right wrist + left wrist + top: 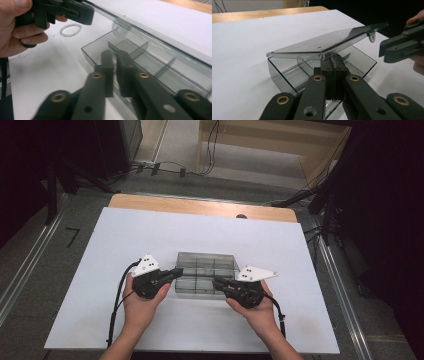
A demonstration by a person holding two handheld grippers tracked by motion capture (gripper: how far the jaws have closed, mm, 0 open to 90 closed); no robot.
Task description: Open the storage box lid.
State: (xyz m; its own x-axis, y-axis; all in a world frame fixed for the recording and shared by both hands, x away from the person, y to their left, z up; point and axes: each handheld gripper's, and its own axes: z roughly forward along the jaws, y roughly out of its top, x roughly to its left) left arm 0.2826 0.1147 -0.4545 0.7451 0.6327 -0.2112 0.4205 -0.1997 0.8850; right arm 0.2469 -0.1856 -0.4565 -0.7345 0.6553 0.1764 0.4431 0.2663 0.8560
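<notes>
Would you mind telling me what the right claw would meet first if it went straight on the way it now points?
Probably the clear box itself: the right claw sits at its near wall, under the raised lid, pointing into the divided compartments. Depth is hard to judge through the transparent plastic.

The right gripper (pixel 113 58) shows blurred in its own view, its jaw tips hard to separate against the smoky wall of the clear plastic box (pixel 140 62). The box's raised lid (pixel 160 37) runs off that frame's right edge. In the left gripper view, the lid (pixel 322 43) hides the box's far compartments.
</notes>
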